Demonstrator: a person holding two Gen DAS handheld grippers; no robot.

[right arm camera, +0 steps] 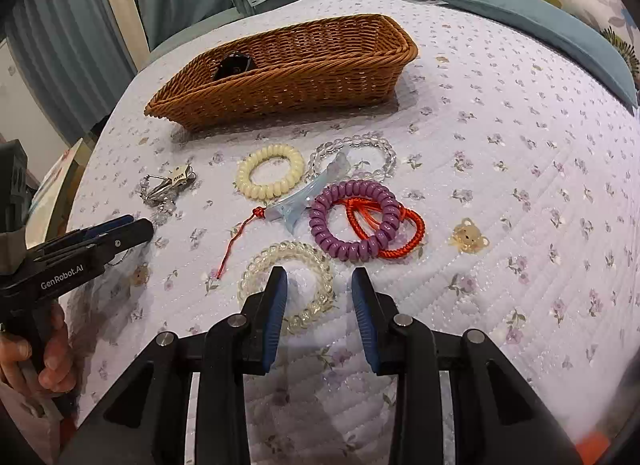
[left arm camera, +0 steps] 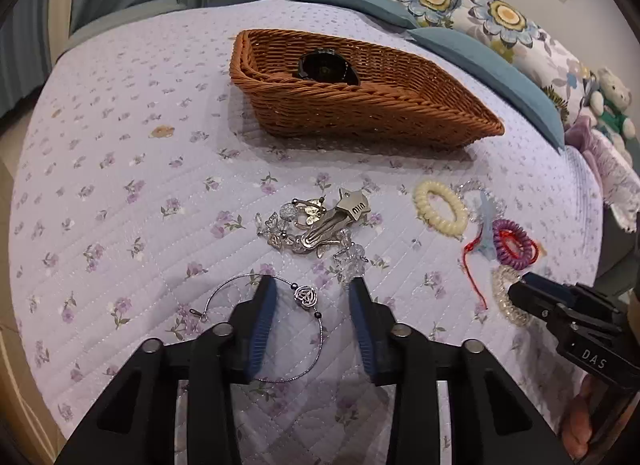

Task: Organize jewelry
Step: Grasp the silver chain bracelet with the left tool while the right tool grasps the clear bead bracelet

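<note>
Left gripper (left arm camera: pixel 313 289) low over quilt (left arm camera: pixel 120 169), jaws apart, not pressing anything. Thin silver wire bangle (left arm camera: pixel 280 329) with heart charm lying flat between and under the fingers, left finger crossing its wire. Right gripper (right arm camera: pixel 320 279) likewise apart, straddling near rim of clear beaded bracelet (right arm camera: pixel 256 265). Beyond both: silver clip tangle (left arm camera: pixel 316 221), cream coil tie (right arm camera: pixel 269 176), purple coil tie (right arm camera: pixel 354 221), wicker basket (right arm camera: pixel 320 65) farthest.

The left gripper (left arm camera: pixel 312 289) fills the lower middle of its view, pointing steeply down, jaws parted. The right gripper (right arm camera: pixel 320 279) sits likewise, jaws parted. A hand (right arm camera: pixel 36 357) grips the handle at lower left.
</note>
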